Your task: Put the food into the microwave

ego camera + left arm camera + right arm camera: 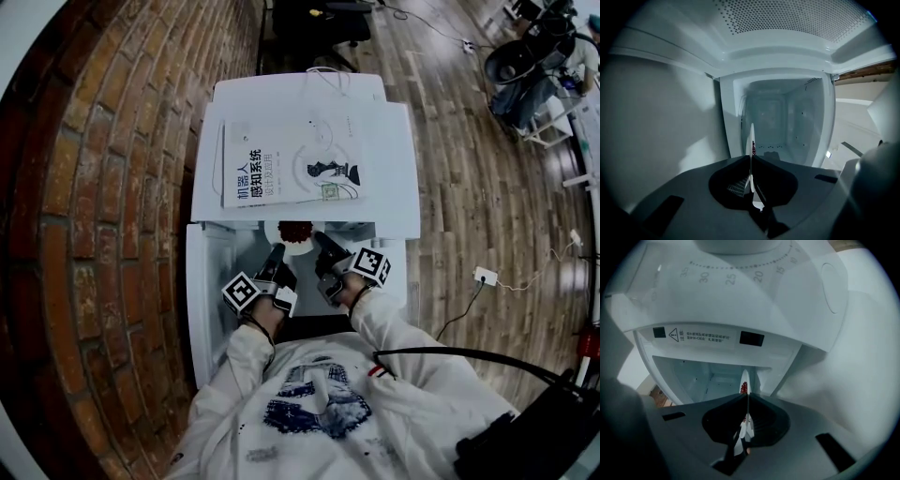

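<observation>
Brick wall [112, 187] and wood floor [469, 187] flank the white microwave [394, 187]. The plate [296, 247] of food [296, 232] sits at the front edge of the microwave, with the open cavity [773, 122] directly ahead. The left gripper [277, 253] clamps the plate's left rim and the right gripper [322, 241] clamps its right rim. Both jaw pairs are pinched narrow on the plate.

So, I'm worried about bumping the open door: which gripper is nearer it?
Left. The left gripper holds the plate by its left rim, beside the door; the right gripper holds its right rim, farther off.
</observation>
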Action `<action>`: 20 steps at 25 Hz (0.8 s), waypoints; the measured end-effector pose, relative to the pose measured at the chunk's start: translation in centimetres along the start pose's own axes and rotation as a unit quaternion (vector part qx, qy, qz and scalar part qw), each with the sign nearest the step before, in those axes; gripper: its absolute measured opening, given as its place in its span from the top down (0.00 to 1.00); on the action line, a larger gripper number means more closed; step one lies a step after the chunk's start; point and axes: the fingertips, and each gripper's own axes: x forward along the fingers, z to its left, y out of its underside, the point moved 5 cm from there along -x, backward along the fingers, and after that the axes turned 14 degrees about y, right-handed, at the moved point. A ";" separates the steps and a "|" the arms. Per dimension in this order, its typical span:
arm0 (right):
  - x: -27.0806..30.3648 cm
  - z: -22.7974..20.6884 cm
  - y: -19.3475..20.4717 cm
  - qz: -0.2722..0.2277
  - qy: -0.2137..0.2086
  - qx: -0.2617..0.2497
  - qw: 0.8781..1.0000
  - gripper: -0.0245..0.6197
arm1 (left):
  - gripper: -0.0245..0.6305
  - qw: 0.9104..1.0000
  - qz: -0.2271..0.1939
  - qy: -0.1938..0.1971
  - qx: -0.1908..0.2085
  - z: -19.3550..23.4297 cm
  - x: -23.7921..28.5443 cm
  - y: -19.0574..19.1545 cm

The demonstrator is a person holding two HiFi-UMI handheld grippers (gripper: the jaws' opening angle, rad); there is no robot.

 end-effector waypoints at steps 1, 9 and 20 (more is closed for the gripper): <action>0.2 0.0 -0.1 -0.002 0.000 0.000 1.000 0.93 | 0.93 1.000 -0.002 0.000 -0.001 0.1 0.1 -0.1; 1.1 0.4 -0.6 -0.022 -0.003 0.006 1.000 0.92 | 0.93 1.000 -0.010 -0.016 -0.007 0.8 1.1 -0.9; 1.4 0.6 -0.9 -0.036 -0.008 0.009 0.999 0.92 | 0.93 1.000 0.009 -0.023 0.009 0.3 2.3 -0.8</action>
